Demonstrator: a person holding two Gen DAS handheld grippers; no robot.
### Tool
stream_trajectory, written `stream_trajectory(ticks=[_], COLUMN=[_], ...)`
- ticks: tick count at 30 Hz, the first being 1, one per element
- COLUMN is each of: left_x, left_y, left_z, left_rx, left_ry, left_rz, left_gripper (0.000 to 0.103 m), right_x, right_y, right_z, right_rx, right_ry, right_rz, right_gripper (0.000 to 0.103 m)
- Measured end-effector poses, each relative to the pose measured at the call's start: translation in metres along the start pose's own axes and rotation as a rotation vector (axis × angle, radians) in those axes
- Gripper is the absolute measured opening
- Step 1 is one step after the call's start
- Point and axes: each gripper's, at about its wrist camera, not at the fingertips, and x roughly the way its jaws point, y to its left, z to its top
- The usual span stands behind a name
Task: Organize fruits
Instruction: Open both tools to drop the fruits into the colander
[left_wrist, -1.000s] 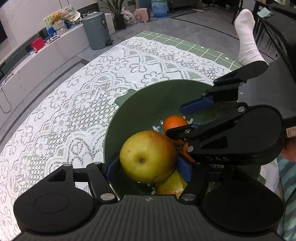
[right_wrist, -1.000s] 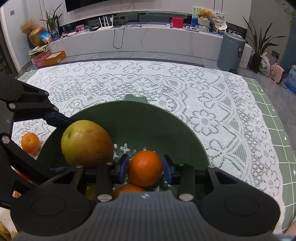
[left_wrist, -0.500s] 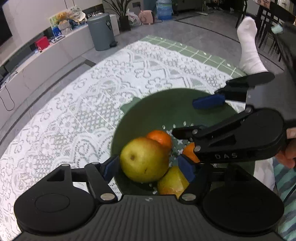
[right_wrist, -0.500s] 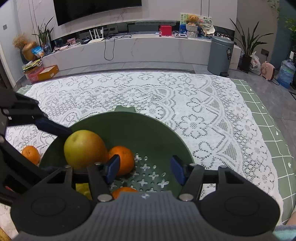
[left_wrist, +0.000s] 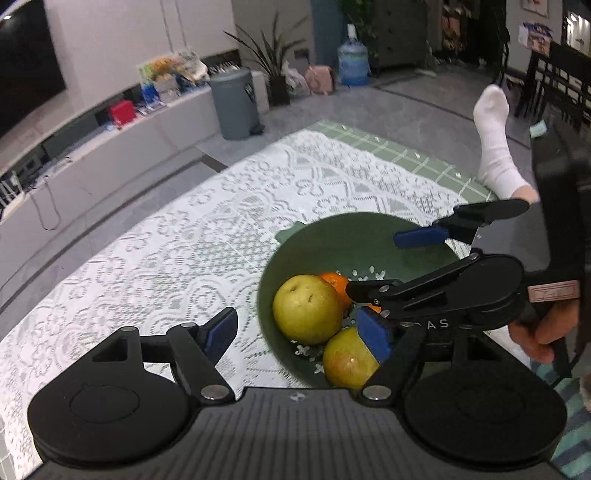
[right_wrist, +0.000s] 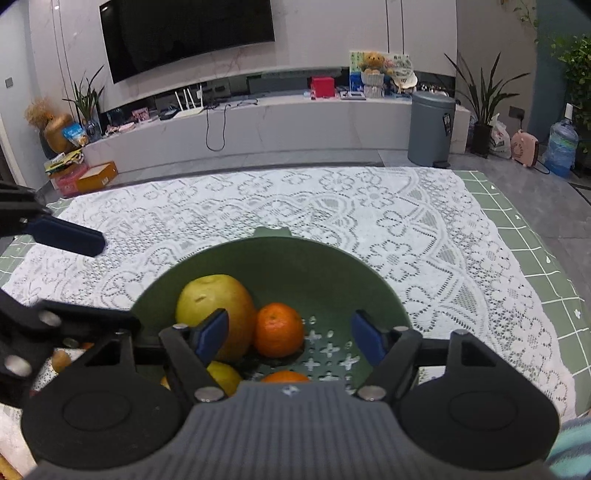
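Observation:
A green perforated bowl (left_wrist: 354, 236) (right_wrist: 303, 258) sits on the lace cloth. In it lie a large yellow-green pear (left_wrist: 306, 314) (right_wrist: 218, 306), an orange (right_wrist: 279, 330) (left_wrist: 334, 282) beside it, a second yellow fruit (left_wrist: 347, 362) (right_wrist: 223, 376) and another orange (right_wrist: 284, 376) at the near side. My left gripper (left_wrist: 297, 332) is open and empty, raised above the bowl's left rim. My right gripper (right_wrist: 290, 334) is open and empty above the bowl; it also shows in the left wrist view (left_wrist: 402, 273).
The white lace cloth (right_wrist: 332, 199) covers a green checked mat (right_wrist: 535, 251). A low white shelf (right_wrist: 277, 118) and a grey bin (right_wrist: 430, 127) stand beyond. A person's socked foot (left_wrist: 496, 144) is at the right. Small fruit (right_wrist: 61, 360) lies left of the bowl.
My left gripper let go of the pear into the bowl, opened wide and lifted back. My right gripper released the orange, opened and rose; both fruits now rest in the bowl.

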Motion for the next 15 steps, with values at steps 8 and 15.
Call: stream_trajectory(ticks=[8,15], left_x=[-0.047,-0.084], left_y=[0.01,0.025], left_z=[-0.036,-0.079], left_rx=[-0.101,-0.222], left_ry=[-0.089,-0.164], left_rz=[0.084,0.142], left_gripper=[0.087,0.087], right_x=[-0.022,-0.051], right_y=[0.011,0.028], right_z=[-0.007,-0.021], right_rx=[0.017,0.034], right_ry=[-0.086,-0.193], right_rz=[-0.003,0.003], right_gripper=[0.071,0.071])
